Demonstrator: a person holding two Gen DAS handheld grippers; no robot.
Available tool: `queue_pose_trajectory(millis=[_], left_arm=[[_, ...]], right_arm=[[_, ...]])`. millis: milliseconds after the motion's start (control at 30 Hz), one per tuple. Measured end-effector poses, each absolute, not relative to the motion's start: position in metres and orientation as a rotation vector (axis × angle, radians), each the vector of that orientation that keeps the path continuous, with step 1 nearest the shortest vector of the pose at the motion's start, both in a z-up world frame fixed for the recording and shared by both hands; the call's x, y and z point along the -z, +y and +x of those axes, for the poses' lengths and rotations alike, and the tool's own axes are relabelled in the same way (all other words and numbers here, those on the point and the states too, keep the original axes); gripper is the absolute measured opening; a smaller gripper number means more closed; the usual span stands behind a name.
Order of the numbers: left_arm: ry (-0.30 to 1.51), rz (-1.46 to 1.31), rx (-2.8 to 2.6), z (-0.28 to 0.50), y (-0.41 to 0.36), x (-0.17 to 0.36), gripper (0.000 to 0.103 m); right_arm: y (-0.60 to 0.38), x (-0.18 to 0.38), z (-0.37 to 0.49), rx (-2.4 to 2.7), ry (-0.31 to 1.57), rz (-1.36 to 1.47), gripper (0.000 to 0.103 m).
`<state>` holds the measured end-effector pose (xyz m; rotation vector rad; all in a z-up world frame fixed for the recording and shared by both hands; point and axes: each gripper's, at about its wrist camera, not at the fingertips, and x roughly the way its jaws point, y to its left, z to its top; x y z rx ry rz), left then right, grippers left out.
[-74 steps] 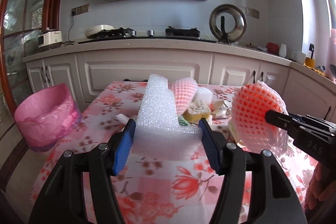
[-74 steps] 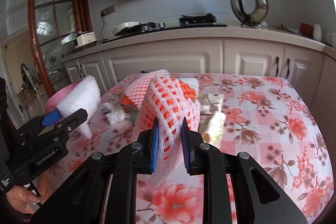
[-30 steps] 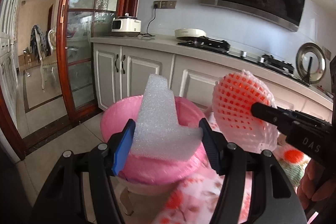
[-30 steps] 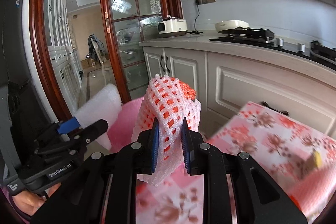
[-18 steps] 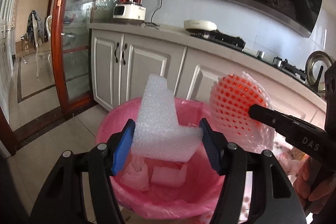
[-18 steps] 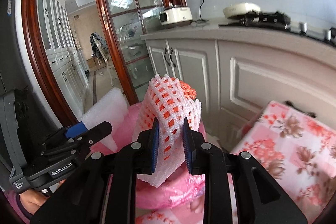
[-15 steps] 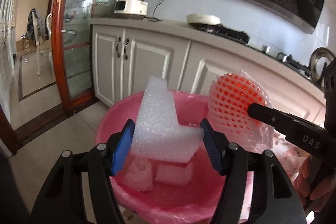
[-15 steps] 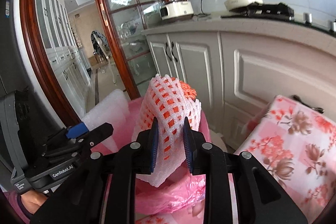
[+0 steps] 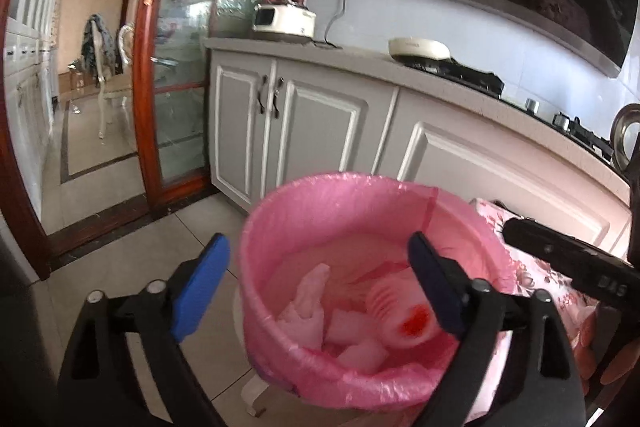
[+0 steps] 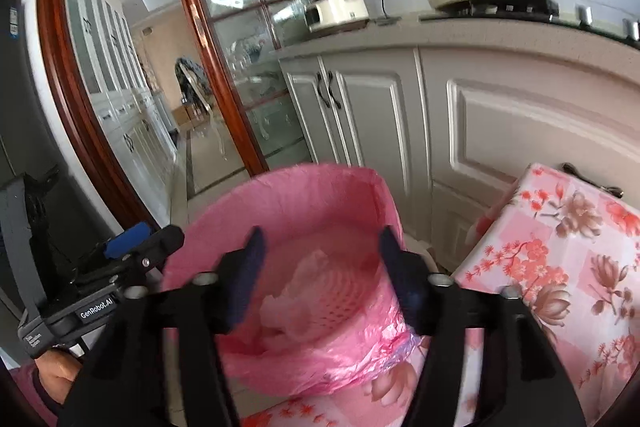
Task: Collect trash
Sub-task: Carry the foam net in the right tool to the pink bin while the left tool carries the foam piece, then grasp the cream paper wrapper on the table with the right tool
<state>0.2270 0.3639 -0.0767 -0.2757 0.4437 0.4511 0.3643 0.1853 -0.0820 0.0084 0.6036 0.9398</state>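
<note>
Left wrist view: the left tool (image 9: 316,259) hangs over the round bin lined with a pink plastic bag (image 9: 280,211), its blue-padded jaws opening wide with nothing between them; it has let go. Down inside the bin, below and between the jaws, lie the white foam block pieces (image 9: 360,351), a crumpled pale tissue (image 9: 308,291) against the left wall, and the white foam fruit net with an orange-red patch (image 9: 404,319), lying on its side toward the right wall. The net is blurred. The black finger of the right tool (image 9: 568,259) reaches in from the right edge above the bin's rim, with part of a person's hand (image 9: 616,355) below it.

From the right wrist view, the right tool (image 10: 320,251) is likewise released, jaws opening and bare, poised above the same pink-lined bin (image 10: 304,183). The netted foam (image 10: 340,295) and the pale tissue (image 10: 308,267) sit at the bottom, beneath the gap between the fingers. The left tool (image 10: 136,243) shows at the left, just outside the bin's rim.

The bin stands on a pale tiled floor (image 9: 120,259), just beside the corner of the bench covered in a pink floral cloth (image 10: 560,247). Behind it run grey cabinet doors (image 9: 312,135); to the left a red wooden-framed glass door (image 9: 176,79) leaves open floor.
</note>
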Motion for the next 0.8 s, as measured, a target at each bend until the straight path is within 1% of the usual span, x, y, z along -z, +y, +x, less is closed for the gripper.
queue_pose_trajectory(millis=[100,167,233,267,300,333,400,633,800], left_arm=[[0.433,-0.251,-0.464,0.211,0.351,0.064,0.09],[0.415,-0.231,-0.474,0.197,0.338,0.054,0.096],[0.392,-0.208,-0.485,0.183,0.321,0.044,0.098],[0.383,-0.194,-0.483,0.177,0.312,0.04,0.098],[0.379,-0.179,-0.478,0.172,0.303,0.037,0.098],[0.382,-0.161,-0.466,0.167,0.292,0.033,0.098],[0.392,-0.132,-0.443,0.158,0.269,0.029,0.098],[0.393,-0.09,-0.327,0.128,0.188,0.027,0.098],[0.413,-0.121,-0.224,0.115,0.13,0.037,0.098]], right_arm=[[0.172,0.065,0.347,-0.929,0.562,-0.003,0.061],[0.156,0.052,0.33,-0.923,0.527,-0.004,0.061],[0.138,0.043,0.314,-0.907,0.5,-0.004,0.061],[0.129,0.04,0.307,-0.9,0.493,-0.002,0.061],[0.12,0.037,0.3,-0.893,0.486,0.001,0.063],[0.11,0.035,0.293,-0.884,0.48,0.003,0.068],[0.086,0.033,0.274,-0.849,0.455,0.002,0.072],[0.002,0.036,0.221,-0.746,0.418,-0.032,0.072],[-0.063,0.042,0.19,-0.651,0.413,-0.035,0.072]])
